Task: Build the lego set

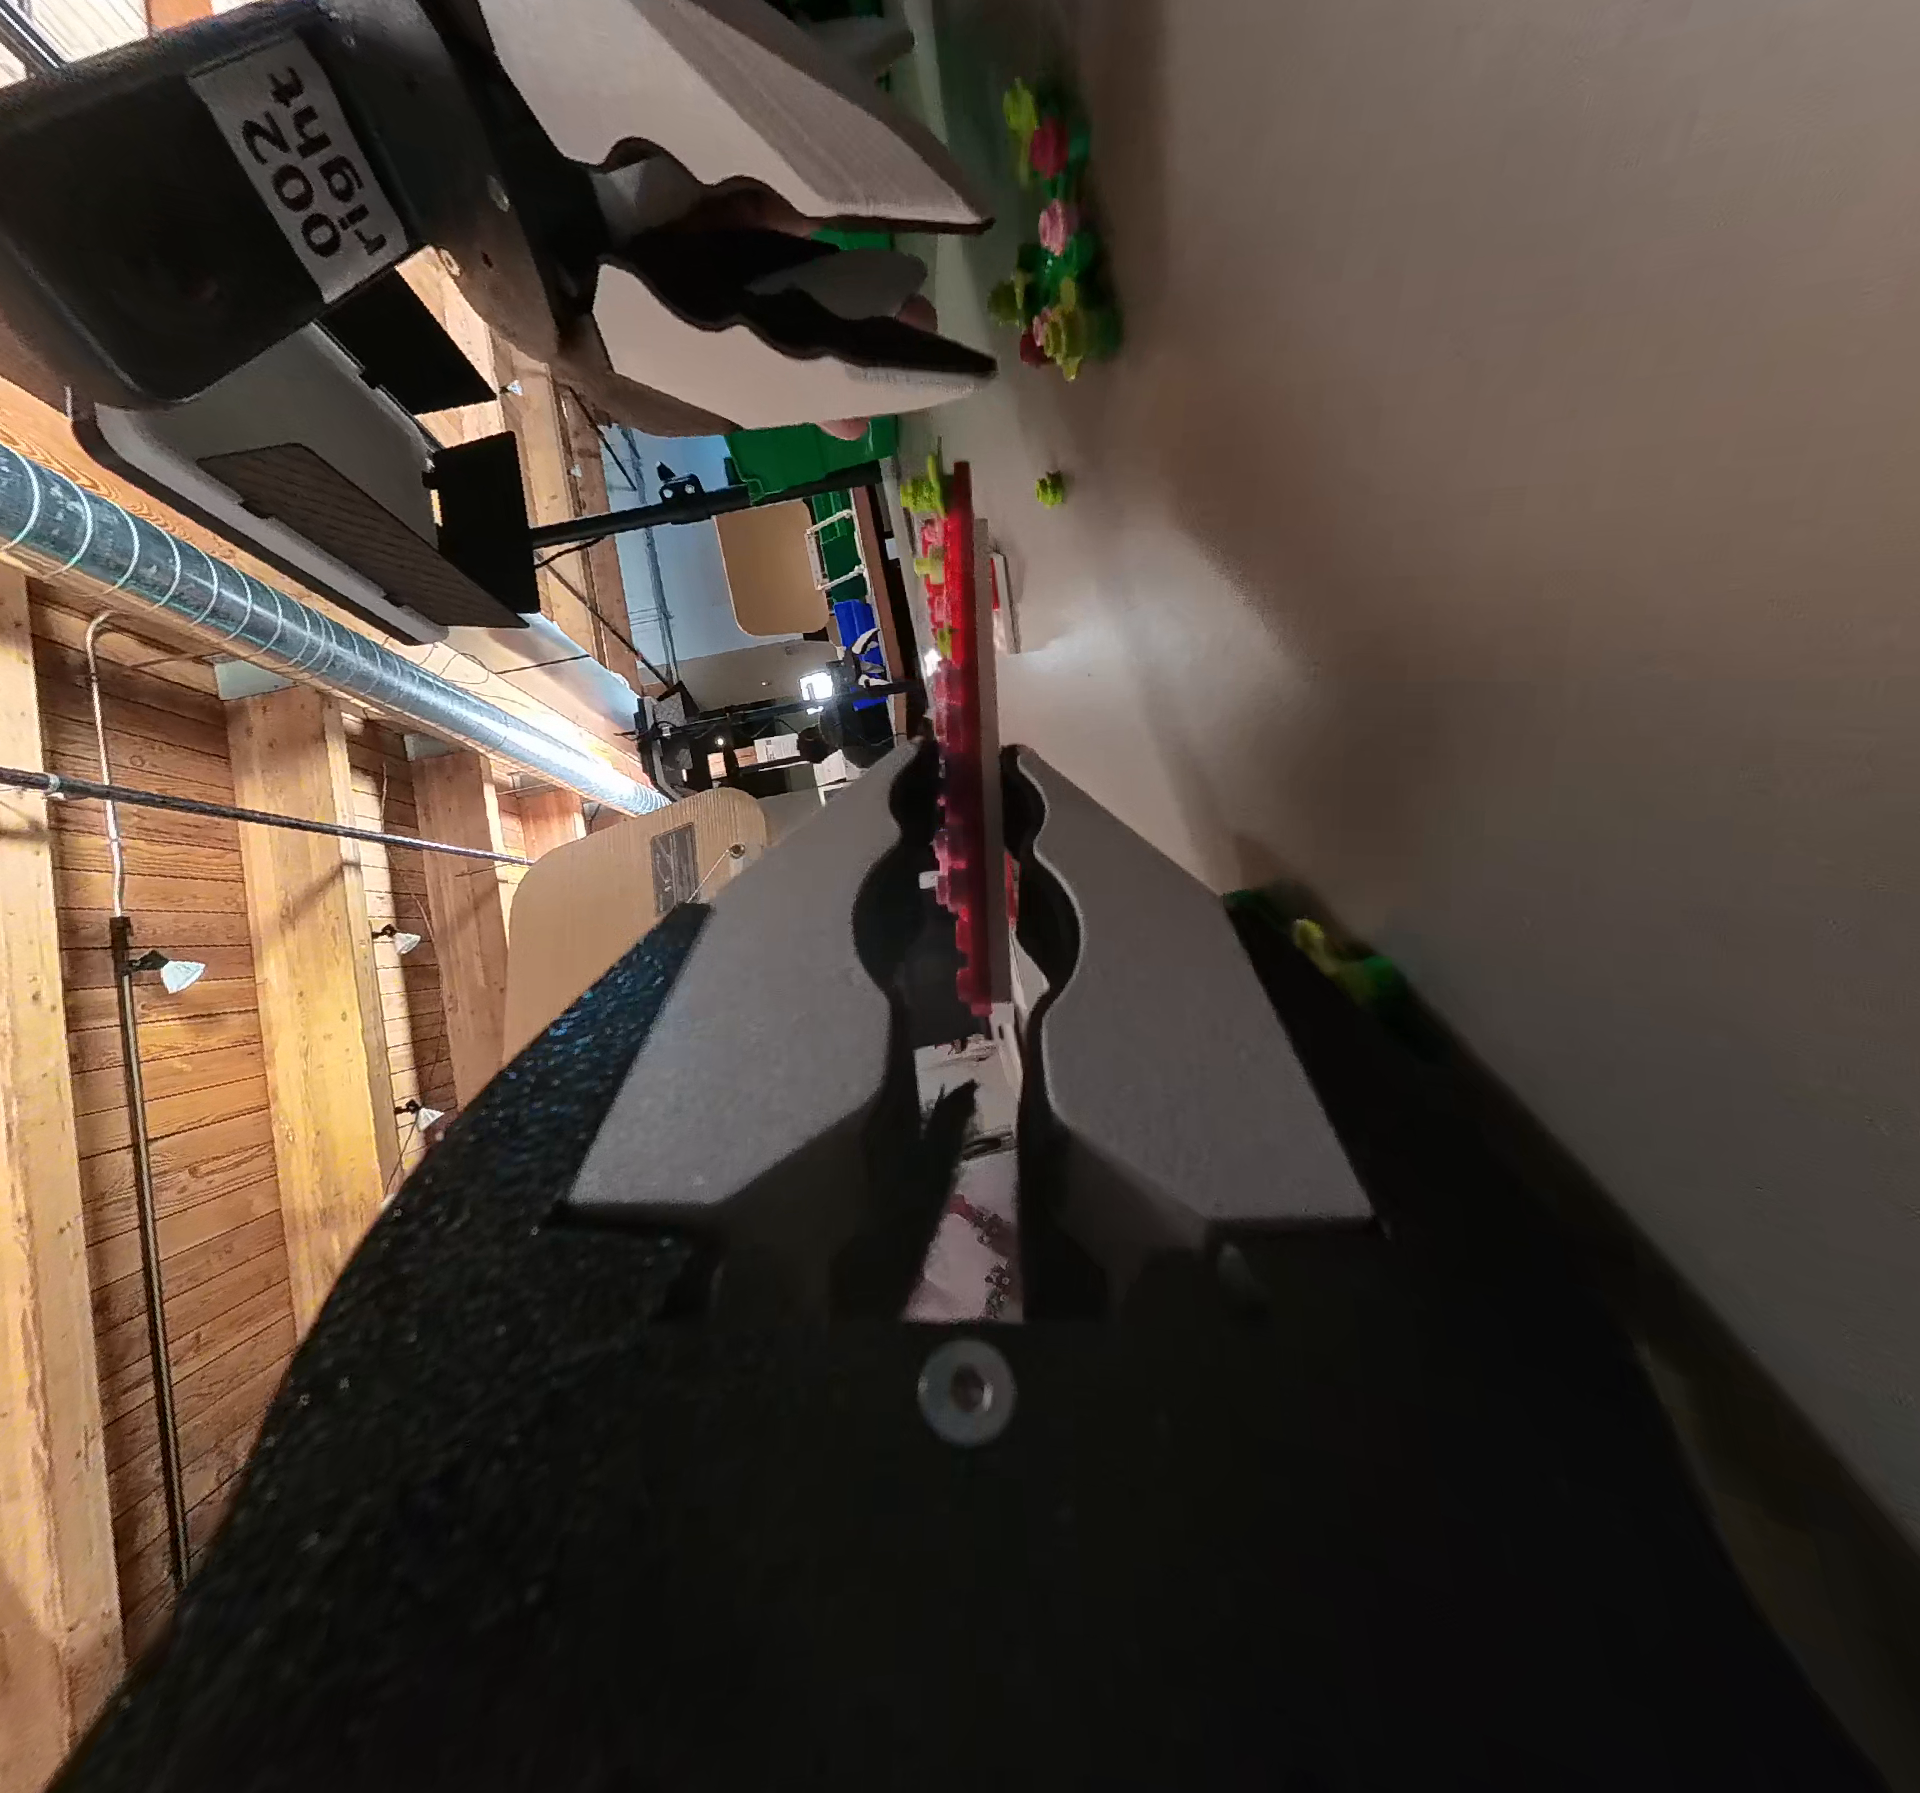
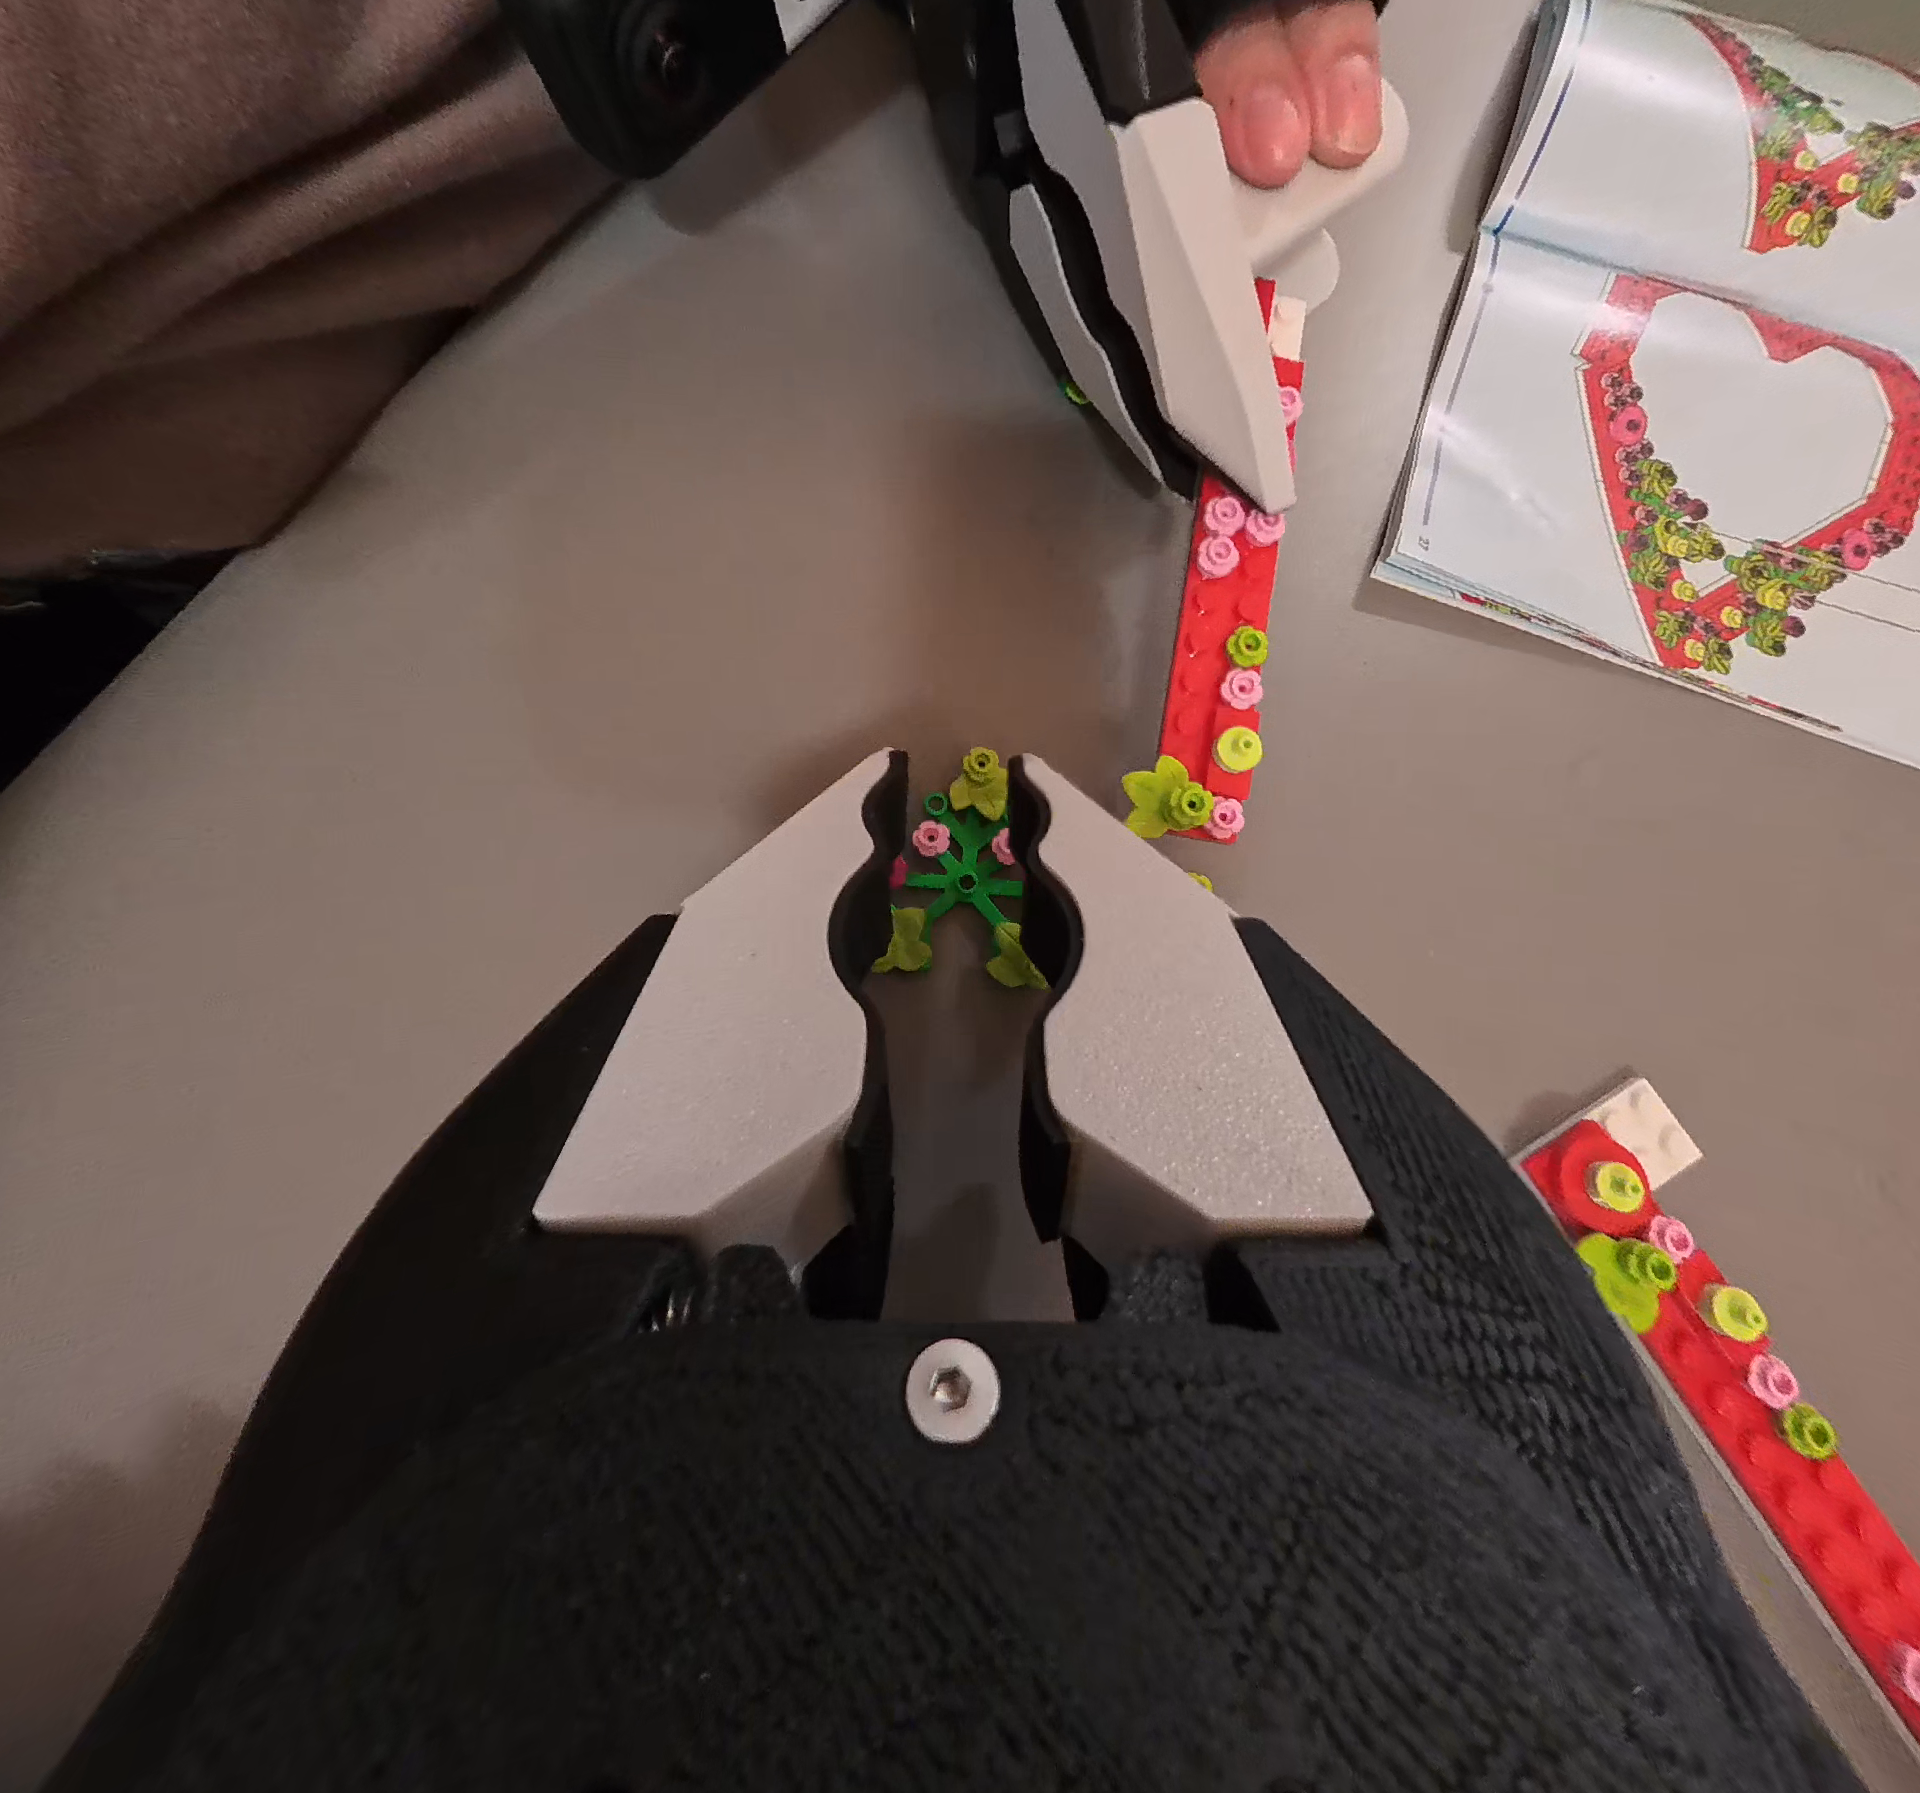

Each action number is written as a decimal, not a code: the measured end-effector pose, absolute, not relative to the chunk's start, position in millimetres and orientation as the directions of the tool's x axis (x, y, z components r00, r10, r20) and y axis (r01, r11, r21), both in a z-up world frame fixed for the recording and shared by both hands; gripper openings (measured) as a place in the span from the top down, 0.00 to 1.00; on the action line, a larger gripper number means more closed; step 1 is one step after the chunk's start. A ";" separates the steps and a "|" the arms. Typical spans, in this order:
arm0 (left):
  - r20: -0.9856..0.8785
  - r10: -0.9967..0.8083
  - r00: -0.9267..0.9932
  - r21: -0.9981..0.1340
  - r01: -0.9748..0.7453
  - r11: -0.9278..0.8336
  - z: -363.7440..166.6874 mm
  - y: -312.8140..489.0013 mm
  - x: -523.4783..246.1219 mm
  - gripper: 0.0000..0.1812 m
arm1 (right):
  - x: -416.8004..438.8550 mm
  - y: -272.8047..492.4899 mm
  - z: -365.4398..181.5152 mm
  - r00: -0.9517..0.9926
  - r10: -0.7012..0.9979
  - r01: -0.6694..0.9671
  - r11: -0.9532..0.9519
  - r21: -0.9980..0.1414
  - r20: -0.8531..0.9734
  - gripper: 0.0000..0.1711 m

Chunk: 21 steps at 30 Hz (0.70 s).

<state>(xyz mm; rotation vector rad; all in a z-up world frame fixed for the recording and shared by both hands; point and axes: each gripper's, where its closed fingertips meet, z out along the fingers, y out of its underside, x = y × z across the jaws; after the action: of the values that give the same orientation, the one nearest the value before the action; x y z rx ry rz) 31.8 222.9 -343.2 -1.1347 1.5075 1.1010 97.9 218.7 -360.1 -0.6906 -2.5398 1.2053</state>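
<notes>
While the right hand-held gripper hangs spread over the green flower cluster on the worktop, the left hand-held gripper pinches the red strip beyond, so the next step likely requires grasping the cluster for mounting.

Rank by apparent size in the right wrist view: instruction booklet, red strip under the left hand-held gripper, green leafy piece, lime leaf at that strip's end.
1. Instruction booklet
2. Red strip
3. Green leafy piece
4. Lime leaf

The leafy piece is partly hidden by the right hand-held gripper, so its full extent is unsure.
</notes>
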 end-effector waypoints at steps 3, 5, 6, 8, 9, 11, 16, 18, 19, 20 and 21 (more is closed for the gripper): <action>-0.975 -0.166 -0.151 0.124 -0.979 0.163 -344.6 223.4 28.9 0.96 | 97.6 218.7 -363.8 -0.856 0.516 0.319 0.553 -0.770 0.016 0.91; -0.975 -0.169 -0.143 0.117 -0.981 0.154 -344.3 223.9 26.9 0.96 | 96.8 218.4 -365.5 -0.856 0.517 0.318 0.556 -0.768 0.020 0.92; -0.976 -0.170 -0.139 0.114 -0.982 0.149 -344.2 224.3 26.0 0.96 | 96.8 217.7 -366.1 -0.856 0.516 0.317 0.555 -0.769 0.019 0.92; -0.976 -0.172 -0.133 0.110 -0.984 0.139 -344.4 225.1 24.0 0.96 | 96.8 217.2 -367.6 -0.857 0.515 0.318 0.557 -0.767 0.019 0.92; -0.976 -0.174 -0.131 0.108 -0.985 0.137 -344.7 225.3 23.5 0.96 | 96.9 217.1 -368.0 -0.858 0.514 0.318 0.558 -0.767 0.018 0.93; -0.976 -0.175 -0.131 0.107 -0.985 0.137 -345.0 225.2 23.5 0.96 | 96.9 217.1 -367.3 -0.858 0.513 0.315 0.555 -0.770 0.019 0.93; -0.976 -0.177 -0.129 0.105 -0.985 0.139 -345.3 224.8 24.2 0.96 | 95.6 219.1 -362.7 -0.854 0.520 0.307 0.543 -0.781 0.026 0.93; -0.976 -0.178 -0.129 0.105 -0.985 0.139 -345.6 224.7 24.2 0.96 | 95.8 219.1 -363.6 -0.854 0.520 0.311 0.542 -0.781 0.021 0.93; -0.975 -0.179 -0.129 0.104 -0.985 0.140 -345.7 224.6 24.4 0.96 | 95.9 218.9 -364.3 -0.854 0.519 0.311 0.543 -0.780 0.021 0.93; -0.975 -0.179 -0.129 0.105 -0.985 0.140 -345.7 224.5 24.5 0.96 | 95.9 218.0 -364.5 -0.855 0.517 0.310 0.542 -0.781 0.019 0.93; -0.975 -0.179 -0.130 0.106 -0.984 0.140 -345.9 224.5 24.5 0.96 | 95.8 216.7 -364.1 -0.856 0.516 0.309 0.537 -0.785 0.016 0.93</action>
<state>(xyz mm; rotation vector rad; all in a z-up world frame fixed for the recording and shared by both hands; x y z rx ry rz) 24.5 224.5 -345.9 -1.1876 1.4951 1.1019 95.8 216.7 -364.1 -0.6930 -2.5301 1.2206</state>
